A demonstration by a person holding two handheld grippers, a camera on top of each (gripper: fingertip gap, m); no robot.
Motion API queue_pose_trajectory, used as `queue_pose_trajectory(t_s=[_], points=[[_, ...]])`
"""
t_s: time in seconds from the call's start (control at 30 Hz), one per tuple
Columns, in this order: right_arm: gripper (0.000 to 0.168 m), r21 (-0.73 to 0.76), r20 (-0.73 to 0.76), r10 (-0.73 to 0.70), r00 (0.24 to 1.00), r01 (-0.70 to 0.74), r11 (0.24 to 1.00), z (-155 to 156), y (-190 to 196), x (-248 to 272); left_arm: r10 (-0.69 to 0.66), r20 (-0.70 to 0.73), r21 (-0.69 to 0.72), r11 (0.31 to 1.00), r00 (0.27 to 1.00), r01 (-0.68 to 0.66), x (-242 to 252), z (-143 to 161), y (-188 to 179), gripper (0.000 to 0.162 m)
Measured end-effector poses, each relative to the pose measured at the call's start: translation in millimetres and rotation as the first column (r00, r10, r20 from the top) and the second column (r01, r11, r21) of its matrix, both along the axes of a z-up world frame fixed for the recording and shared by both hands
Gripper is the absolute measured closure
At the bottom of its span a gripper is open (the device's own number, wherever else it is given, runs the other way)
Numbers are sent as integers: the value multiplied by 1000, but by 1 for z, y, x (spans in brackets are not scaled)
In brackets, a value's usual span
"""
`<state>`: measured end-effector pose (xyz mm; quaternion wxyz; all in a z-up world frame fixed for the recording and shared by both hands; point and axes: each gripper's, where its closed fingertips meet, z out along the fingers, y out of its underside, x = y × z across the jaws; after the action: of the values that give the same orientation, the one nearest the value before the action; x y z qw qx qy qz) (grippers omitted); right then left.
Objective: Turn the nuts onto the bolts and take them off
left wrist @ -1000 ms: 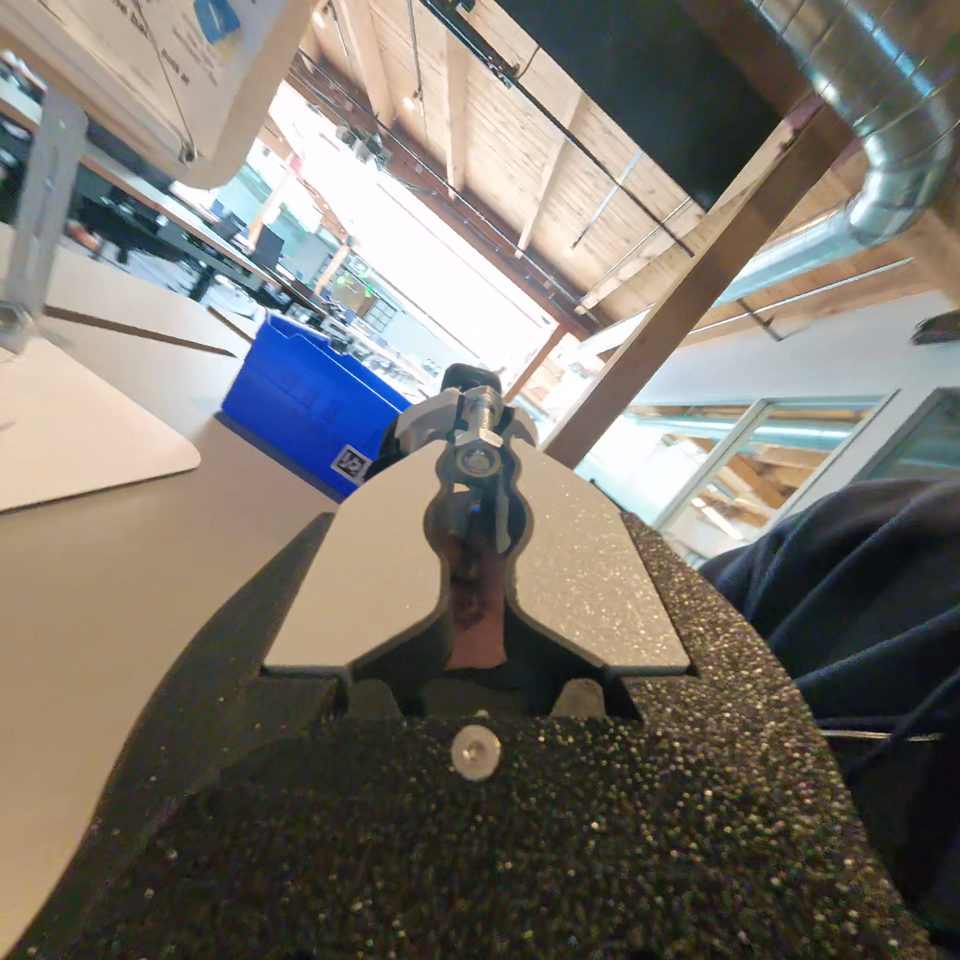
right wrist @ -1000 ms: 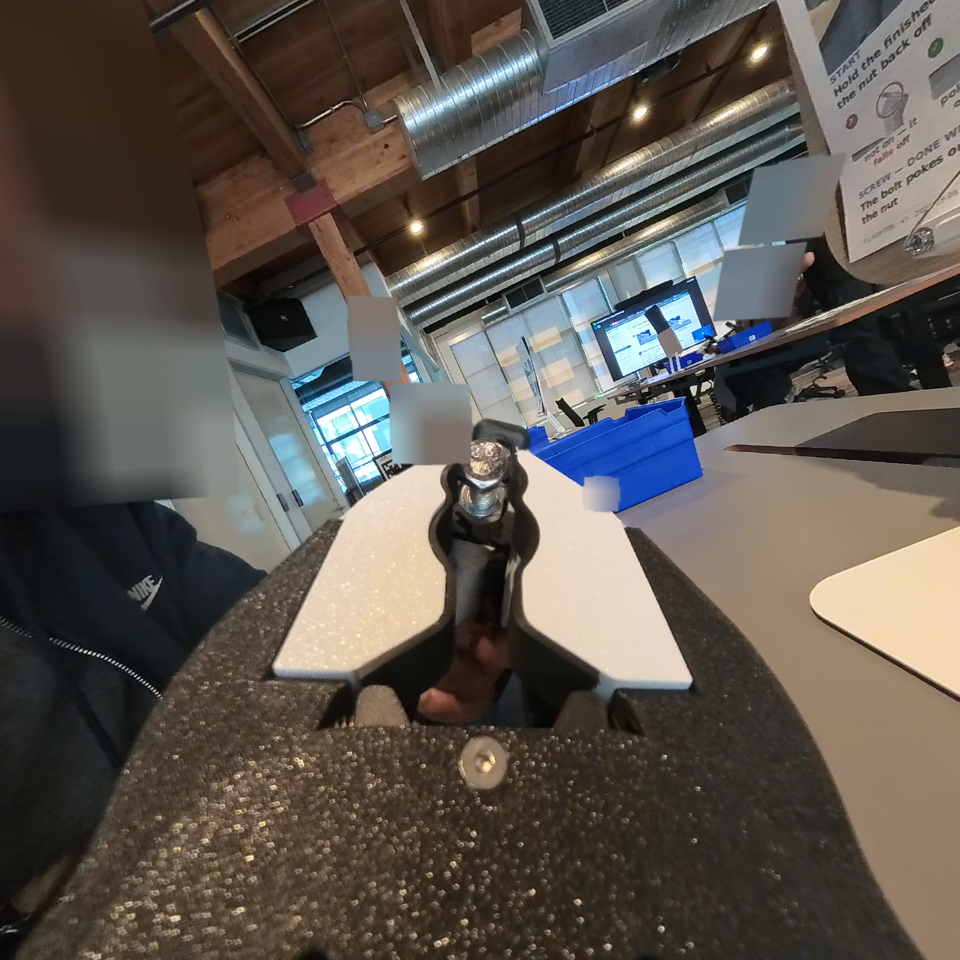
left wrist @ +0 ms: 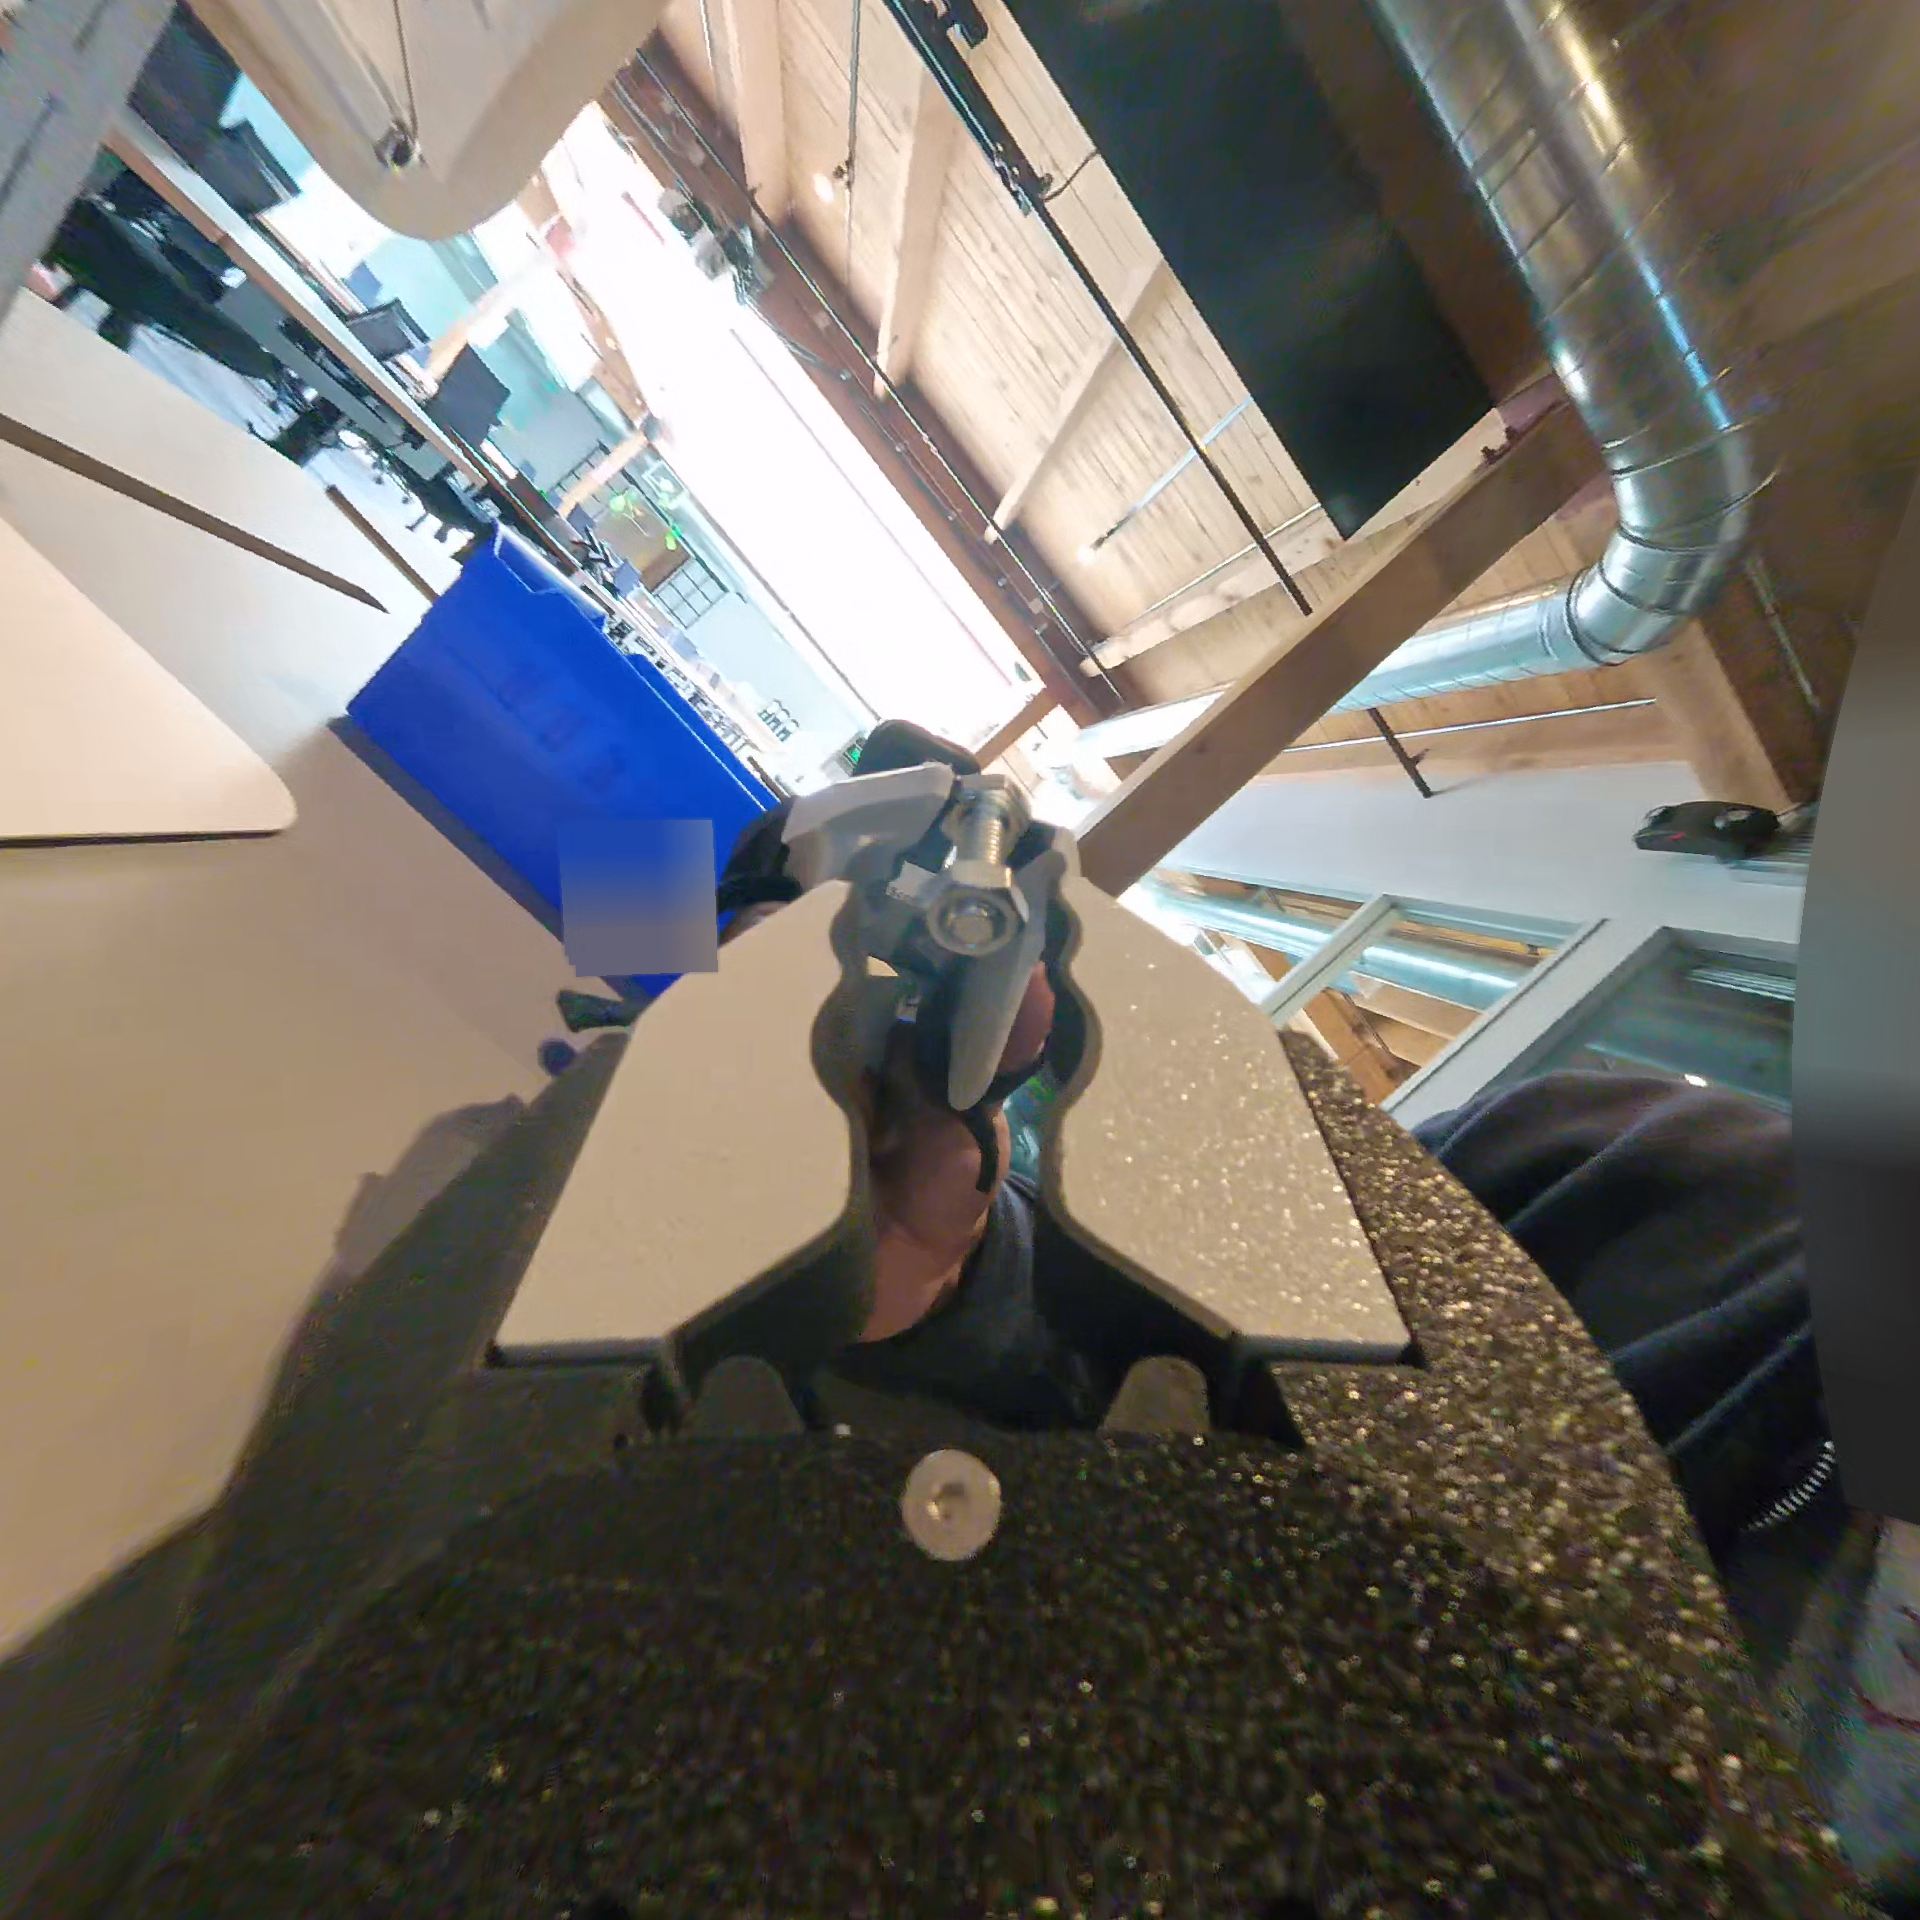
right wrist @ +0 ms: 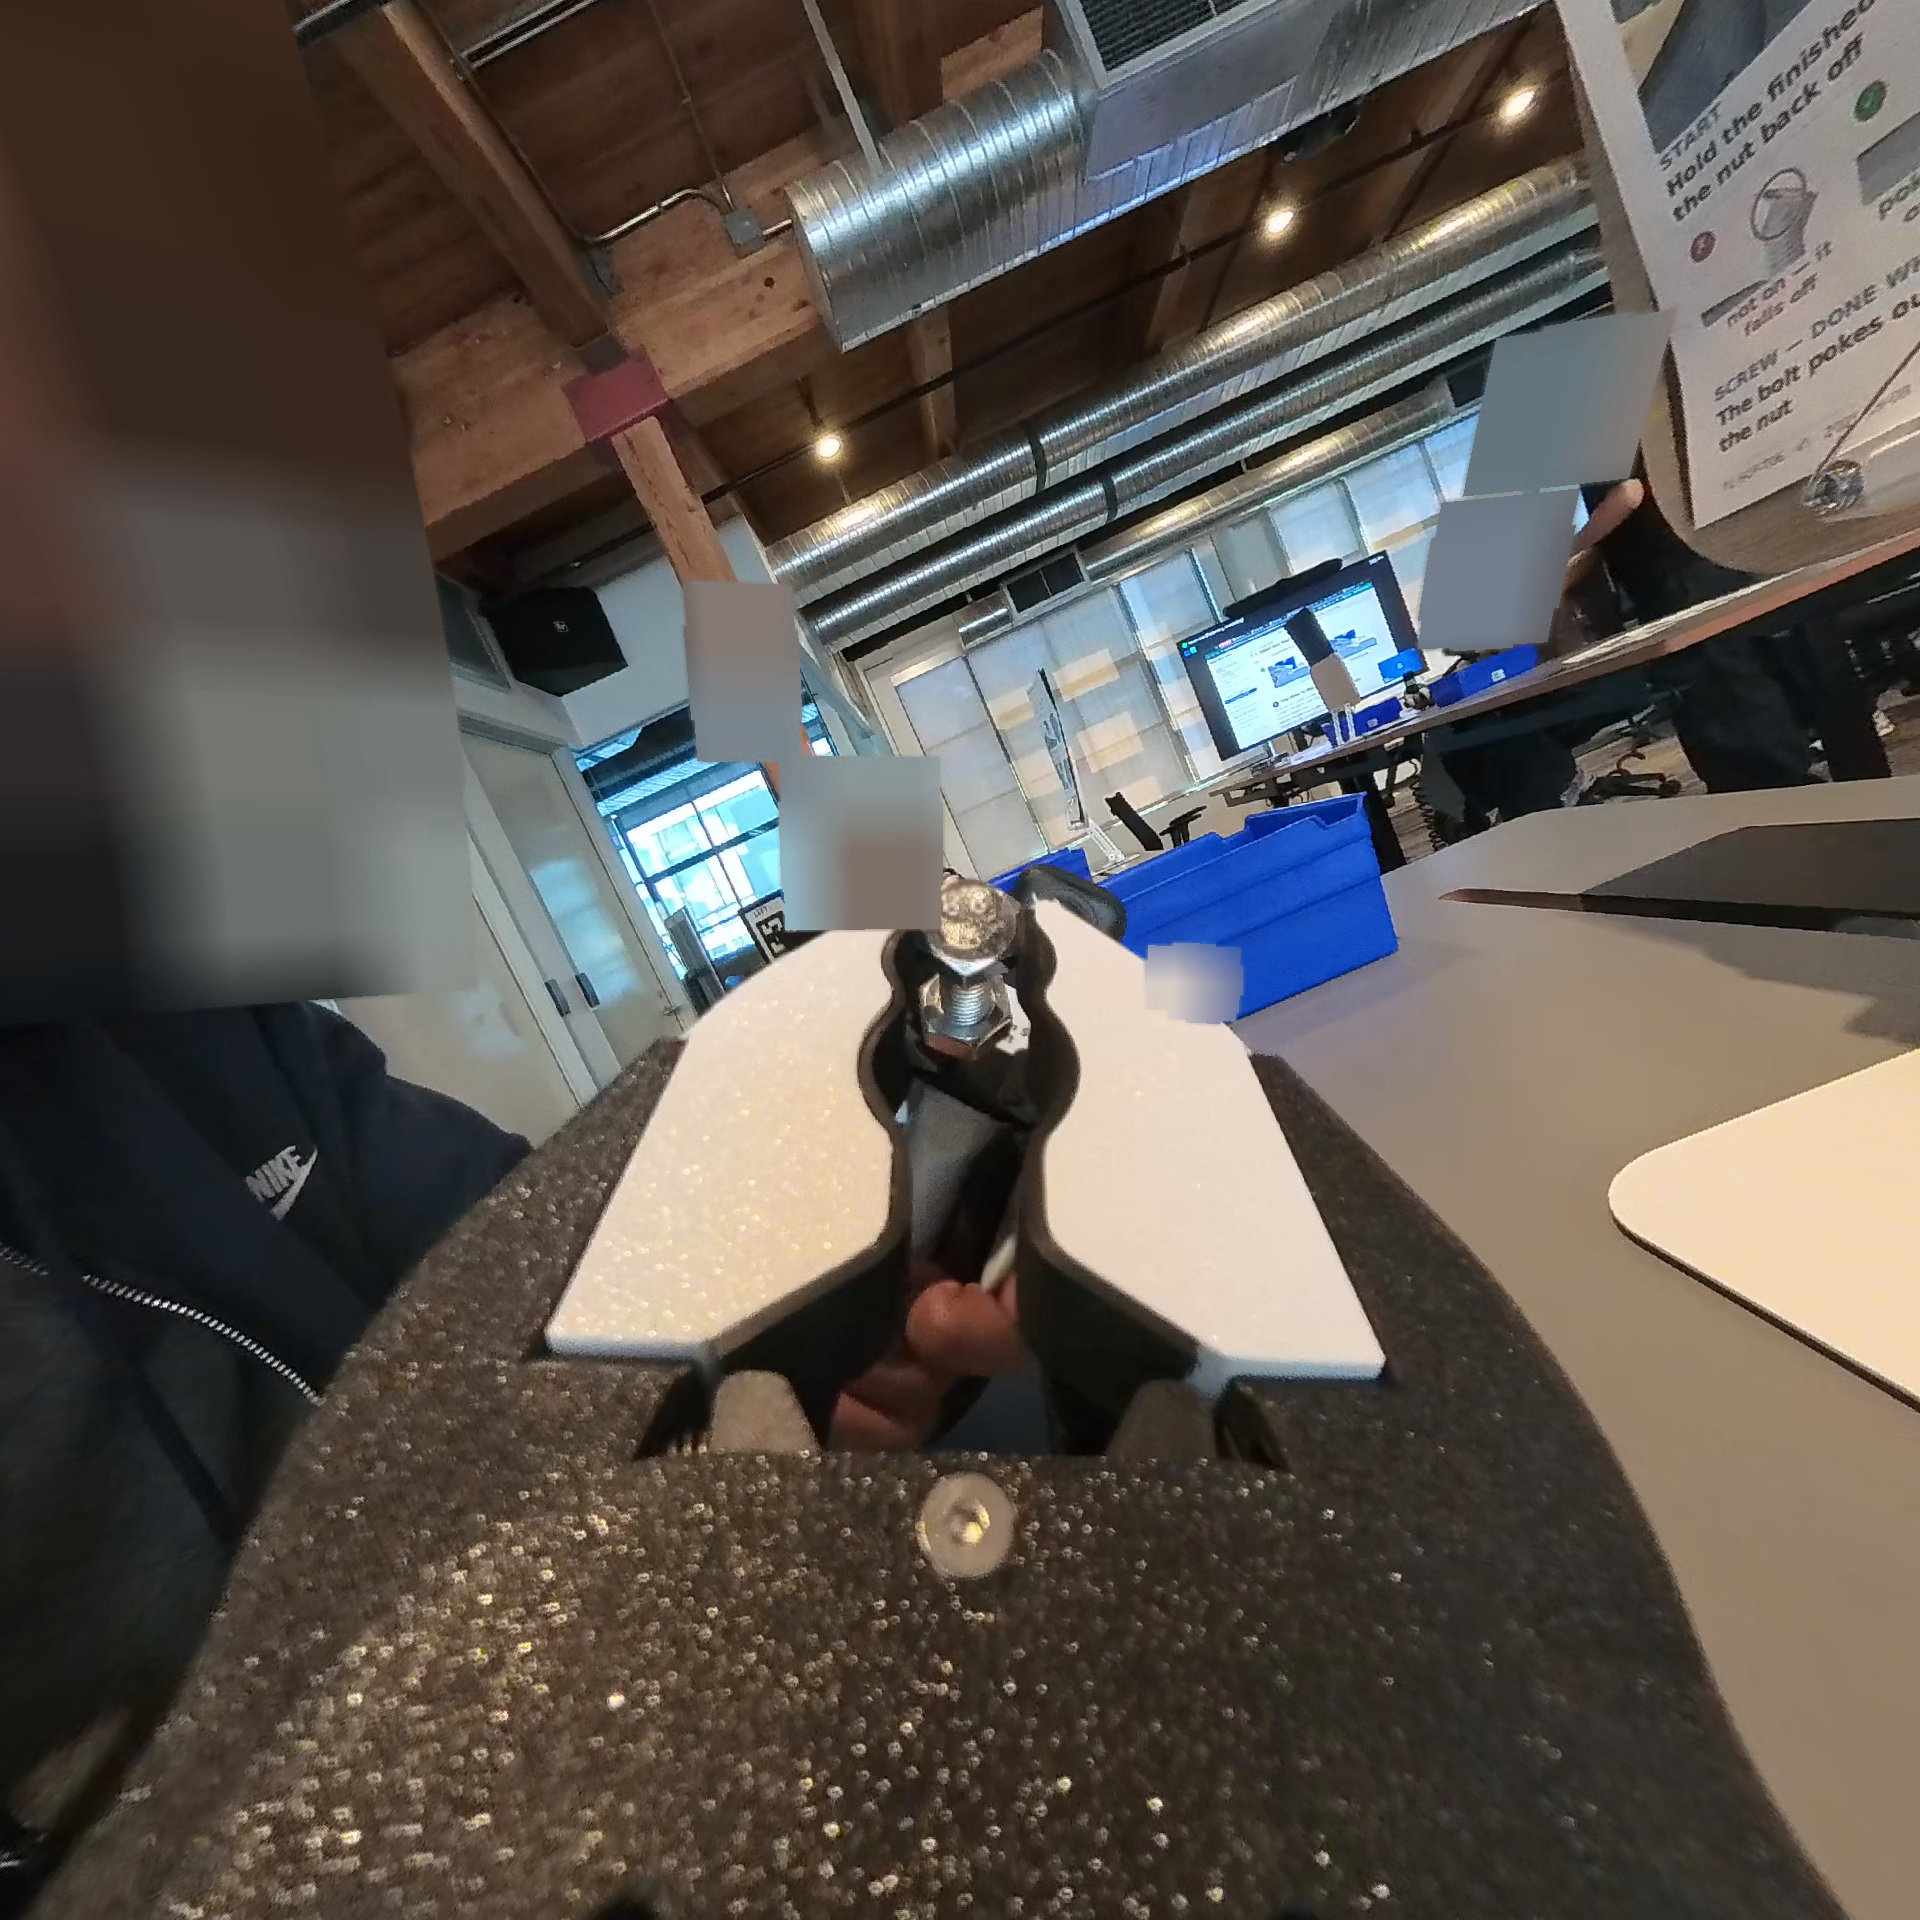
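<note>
My left fingers point(left wrist: 847, 1039) are clenched on the nut point(left wrist: 977, 920). Its hex face looks straight back at the camera, with the tip of the bolt point(left wrist: 992, 821) showing in its bore. The threaded shank runs away from it toward twelve o'clock. My right fingers point(right wrist: 1132, 1122) are closed at the other end of that bolt, around its head, which sits at twelve o'clock in the right wrist view. The whole assembly is held in the air between the two grippers, above the desk point(left wrist: 208, 1039) rather than on it.

I judge this to be mid-turn, with a good run of bare thread between nut and head. Whether the nut is going on or coming off I cannot tell.

To do it well, I'd keep the two grippers on one axis so the nut does not cock on the thread. One side should hold firm while the other rolls through a short arc. I'd loosen only one gripper at a time when regrasping, or the piece could drop.

Further out, a blue bin point(left wrist: 540, 727) stands on the desk at ten o'clock. A white mat point(left wrist: 104, 748) lies at nine o'clock, and a person's dark sleeve point(left wrist: 1610, 1195) is at four.
</note>
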<state>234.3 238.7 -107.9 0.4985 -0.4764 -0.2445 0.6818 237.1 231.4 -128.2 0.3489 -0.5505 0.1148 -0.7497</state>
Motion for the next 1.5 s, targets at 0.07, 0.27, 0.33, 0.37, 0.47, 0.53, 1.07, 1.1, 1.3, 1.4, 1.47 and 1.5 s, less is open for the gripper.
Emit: queue_pose_trajectory(t_s=[0.07,0.27,0.33,0.37,0.47,0.53,1.07,1.1,1.3,1.4,1.47,1.5], points=[[152,1,6,-2,1000,2,1000,-1,0,-1,5,-12,35,999,1000,-5,0,1,-3,143],[152,-8,3,-1,1000,1,1000,-1,1,-1,368,-254,495,844,894,-207,-1,2,1,143],[151,-6,2,0,1000,0,1000,-1,0,-1,587,-296,751,631,753,-197,-2,1,2,144],[151,-4,4,0,1000,0,1000,-1,0,-1,692,-276,855,493,667,-159,-3,1,3,143],[151,-7,2,0,1000,0,1000,-1,0,-1,830,-187,964,259,526,-65,-4,1,4,143],[152,-7,4,-4,1000,4,1000,-1,1,-1,753,-216,907,391,622,-158,-1,4,2,125],[152,-9,7,-8,1000,8,1000,-2,2,0,79,-75,152,986,994,-67,0,2,-1,133],[152,-8,7,-6,1000,6,1000,-2,1,-1,86,-102,186,980,991,-66,3,1,-4,137],[152,-12,1,1,1000,0,1000,-2,1,-1,372,-265,522,831,889,-193,2,-4,0,144],[151,-15,8,-1,1000,1,1000,-3,1,-2,676,-307,841,522,670,-141,-1,-7,6,144],[151,-22,0,4,1000,-4,1000,-3,1,-2,829,-234,956,291,508,-34,-4,-6,8,143],[151,-23,-4,7,1000,-7,1000,-3,1,-2,857,-207,971,239,472,-8,-4,-5,8,141]])
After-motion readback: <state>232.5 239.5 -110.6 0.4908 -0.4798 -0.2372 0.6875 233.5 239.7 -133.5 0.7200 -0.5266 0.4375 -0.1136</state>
